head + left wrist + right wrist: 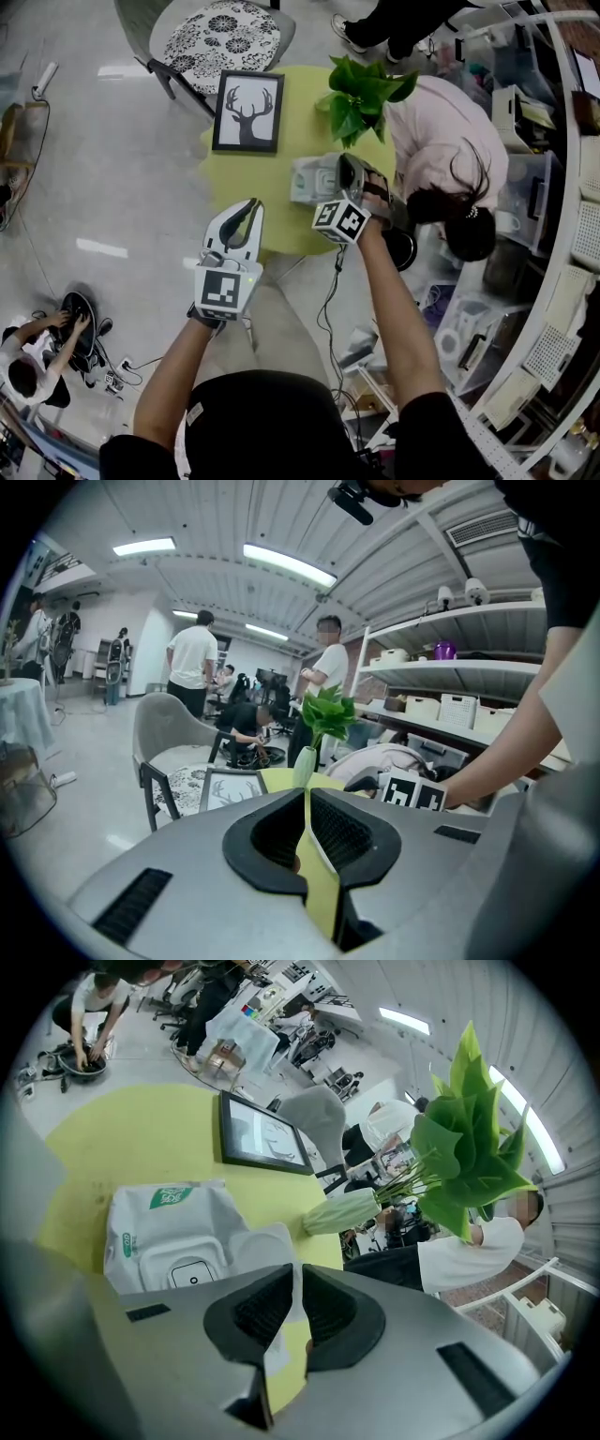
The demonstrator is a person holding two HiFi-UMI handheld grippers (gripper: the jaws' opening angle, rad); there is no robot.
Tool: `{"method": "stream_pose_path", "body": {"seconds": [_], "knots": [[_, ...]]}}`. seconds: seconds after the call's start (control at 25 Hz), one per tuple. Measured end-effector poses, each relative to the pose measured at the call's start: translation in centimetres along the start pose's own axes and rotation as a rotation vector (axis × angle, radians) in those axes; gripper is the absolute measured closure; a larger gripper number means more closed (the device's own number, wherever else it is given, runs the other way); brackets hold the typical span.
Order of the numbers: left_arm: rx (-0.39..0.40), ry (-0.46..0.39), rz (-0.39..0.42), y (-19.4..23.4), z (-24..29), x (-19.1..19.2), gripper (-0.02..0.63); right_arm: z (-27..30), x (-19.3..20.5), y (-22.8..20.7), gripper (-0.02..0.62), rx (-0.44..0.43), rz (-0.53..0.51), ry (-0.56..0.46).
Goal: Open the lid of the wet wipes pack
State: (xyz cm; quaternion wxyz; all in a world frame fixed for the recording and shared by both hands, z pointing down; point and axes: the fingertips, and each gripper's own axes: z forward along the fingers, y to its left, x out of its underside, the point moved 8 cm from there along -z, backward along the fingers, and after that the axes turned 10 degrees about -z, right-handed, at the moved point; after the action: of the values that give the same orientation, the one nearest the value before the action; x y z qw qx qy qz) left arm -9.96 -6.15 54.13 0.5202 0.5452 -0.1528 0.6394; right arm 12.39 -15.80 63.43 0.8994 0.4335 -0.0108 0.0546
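White wipes pack (161,1230), lid up, just ahead of R hand-held gripper (296,1267), jaws together.

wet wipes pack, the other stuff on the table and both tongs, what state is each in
wet wipes pack: flat on the yellow table
lid: flipped open
right tongs: closed, tips at the lid
left tongs: closed, empty
picture frame: standing upright
vase: upright
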Motion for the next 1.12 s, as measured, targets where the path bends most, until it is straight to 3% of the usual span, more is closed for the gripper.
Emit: {"method": "stream_pose_path", "body": {"seconds": [0.76, 1.12], "knots": [[-0.016, 0.022, 0.003, -0.6, 0.2, 0.9, 0.569, 2.8, -0.2, 0.5, 0.571, -0.076, 0.088, 0.035], [0.023, 0.061, 0.031, -2.0, -0.4, 1.2, 0.569, 3.6, -0.3, 0.9, 0.592, -0.118, 0.155, 0.039]]}}
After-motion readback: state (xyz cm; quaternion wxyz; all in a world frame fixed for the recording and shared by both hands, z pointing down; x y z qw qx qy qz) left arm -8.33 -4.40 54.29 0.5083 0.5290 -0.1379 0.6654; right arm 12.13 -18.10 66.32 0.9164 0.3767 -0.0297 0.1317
